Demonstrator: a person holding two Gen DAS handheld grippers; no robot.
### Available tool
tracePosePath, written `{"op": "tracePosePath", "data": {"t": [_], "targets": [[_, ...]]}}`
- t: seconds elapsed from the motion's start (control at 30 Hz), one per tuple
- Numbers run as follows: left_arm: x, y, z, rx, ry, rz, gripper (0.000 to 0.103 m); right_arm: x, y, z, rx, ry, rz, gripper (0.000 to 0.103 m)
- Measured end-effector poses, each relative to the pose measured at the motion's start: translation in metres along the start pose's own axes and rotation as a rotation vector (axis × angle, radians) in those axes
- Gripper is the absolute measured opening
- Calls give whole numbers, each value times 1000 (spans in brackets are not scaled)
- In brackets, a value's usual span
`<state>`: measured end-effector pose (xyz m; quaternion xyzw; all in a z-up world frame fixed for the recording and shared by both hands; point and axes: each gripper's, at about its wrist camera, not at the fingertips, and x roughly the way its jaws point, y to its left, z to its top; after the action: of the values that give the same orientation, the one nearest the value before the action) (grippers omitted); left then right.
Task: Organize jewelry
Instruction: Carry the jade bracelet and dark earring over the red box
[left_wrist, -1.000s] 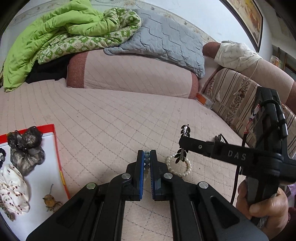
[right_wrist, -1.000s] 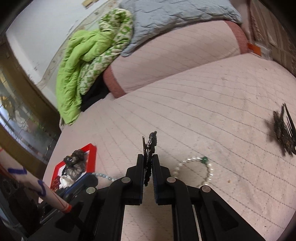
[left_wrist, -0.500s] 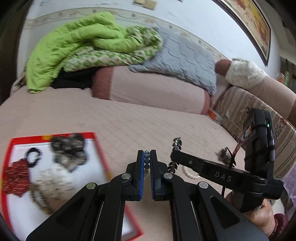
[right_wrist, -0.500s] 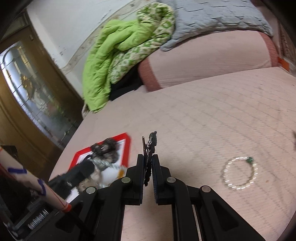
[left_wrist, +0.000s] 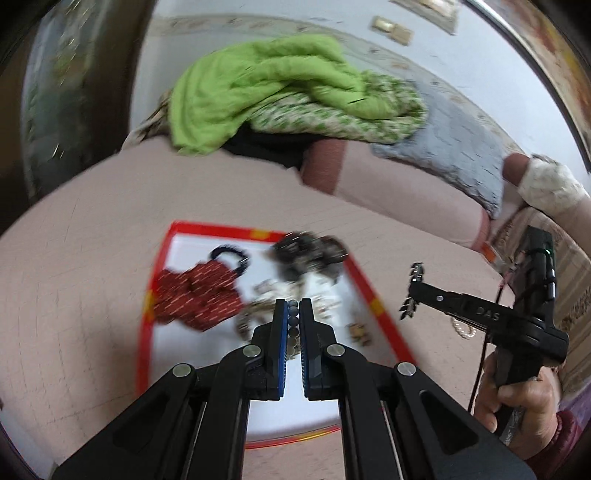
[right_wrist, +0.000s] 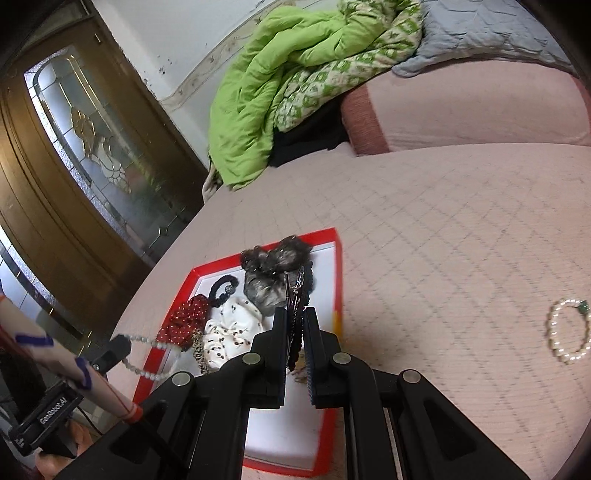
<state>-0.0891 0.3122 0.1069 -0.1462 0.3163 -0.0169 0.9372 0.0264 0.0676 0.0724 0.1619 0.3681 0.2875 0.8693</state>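
With both loads over the tray (left_wrist: 373, 291), it's the carry-in step; left gripper (left_wrist: 293, 314) pinches a bead string (left_wrist: 293, 314), right gripper (right_wrist: 294, 314) clamps a hair clip (right_wrist: 293, 291); next, lower and release; pearl bracelet (right_wrist: 569, 332) waits on the bed.

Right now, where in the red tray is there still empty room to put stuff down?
The red-rimmed tray is crowded at its far end: red scrunchie, black hair tie, white spotted scrunchie, dark scrunchie. Its near end, just before the near rim, shows bare white. The quilt between the tray and the pearl bracelet is also bare.
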Motion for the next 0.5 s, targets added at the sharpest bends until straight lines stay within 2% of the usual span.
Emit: {"op": "tracePosePath", "data": {"t": [0.2,0.5], "targets": [[14,40,-2,-106,60,16,6,29,8,-1,36,42,33,10],[41,51,-2,-126,130,28,6,64,13,-1,32,128,17,11]]}}
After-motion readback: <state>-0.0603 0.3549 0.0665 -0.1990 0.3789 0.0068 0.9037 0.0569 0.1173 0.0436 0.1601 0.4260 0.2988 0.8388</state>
